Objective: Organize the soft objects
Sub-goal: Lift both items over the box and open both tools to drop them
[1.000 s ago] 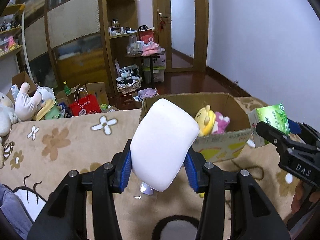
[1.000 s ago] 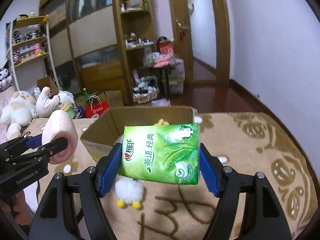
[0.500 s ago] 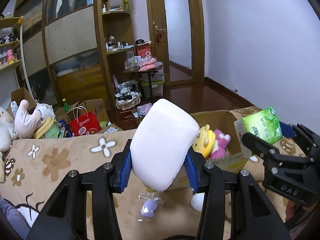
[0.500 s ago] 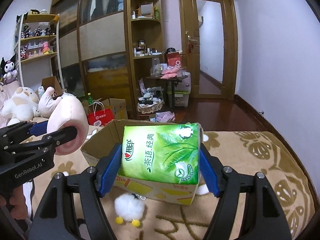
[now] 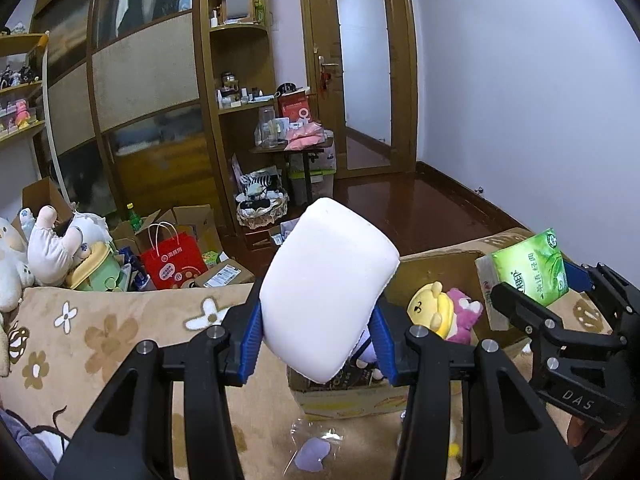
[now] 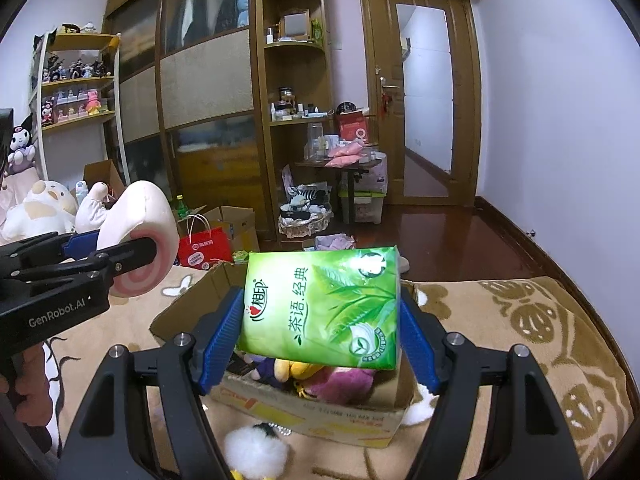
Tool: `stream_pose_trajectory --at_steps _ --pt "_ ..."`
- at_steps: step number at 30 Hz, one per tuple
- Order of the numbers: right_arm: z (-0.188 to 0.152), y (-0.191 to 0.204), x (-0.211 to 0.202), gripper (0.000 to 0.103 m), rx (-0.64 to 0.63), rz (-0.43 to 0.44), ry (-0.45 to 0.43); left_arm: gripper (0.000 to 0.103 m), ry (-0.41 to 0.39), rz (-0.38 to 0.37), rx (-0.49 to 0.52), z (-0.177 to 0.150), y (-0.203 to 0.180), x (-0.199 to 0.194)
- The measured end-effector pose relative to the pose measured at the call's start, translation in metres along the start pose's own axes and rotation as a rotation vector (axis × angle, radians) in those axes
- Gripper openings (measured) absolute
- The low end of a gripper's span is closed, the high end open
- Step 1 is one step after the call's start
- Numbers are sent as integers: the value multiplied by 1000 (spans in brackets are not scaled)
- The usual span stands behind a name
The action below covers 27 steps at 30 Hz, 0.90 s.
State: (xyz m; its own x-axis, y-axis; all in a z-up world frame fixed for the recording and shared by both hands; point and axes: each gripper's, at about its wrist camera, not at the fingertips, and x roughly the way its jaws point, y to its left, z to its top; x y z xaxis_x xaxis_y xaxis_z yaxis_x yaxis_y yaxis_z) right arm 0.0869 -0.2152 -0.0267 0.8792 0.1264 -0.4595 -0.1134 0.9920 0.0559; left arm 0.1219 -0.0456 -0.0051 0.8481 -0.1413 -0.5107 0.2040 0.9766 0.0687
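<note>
We held the open brown cardboard box (image 6: 320,412) as our landmark. The green plastic-wrapped tissue pack (image 6: 324,308) hung directly above its opening, long axis crosswise, clenched between the right gripper (image 6: 320,340) jaws. The white swirl-ended plush roll (image 5: 326,288) sat over the box's near-left edge, gripped by the left gripper (image 5: 318,336) jaws. We judged the right nearer the drop.

Two claw-mounted fisheyes, angled slightly downward, close over shared cardboard box (image 5: 436,268) (image 6: 192,312)
</note>
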Motion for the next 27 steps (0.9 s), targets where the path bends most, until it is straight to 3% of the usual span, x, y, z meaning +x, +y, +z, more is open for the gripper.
stream_pose_trajectory --at_steps 18,27 --pt "-12 -27 43 78 73 -1 84 48 159 -48 -10 -20 -10 65" --pt "-21 -29 56 79 69 -23 127 59 179 -54 18 -26 -14 72"
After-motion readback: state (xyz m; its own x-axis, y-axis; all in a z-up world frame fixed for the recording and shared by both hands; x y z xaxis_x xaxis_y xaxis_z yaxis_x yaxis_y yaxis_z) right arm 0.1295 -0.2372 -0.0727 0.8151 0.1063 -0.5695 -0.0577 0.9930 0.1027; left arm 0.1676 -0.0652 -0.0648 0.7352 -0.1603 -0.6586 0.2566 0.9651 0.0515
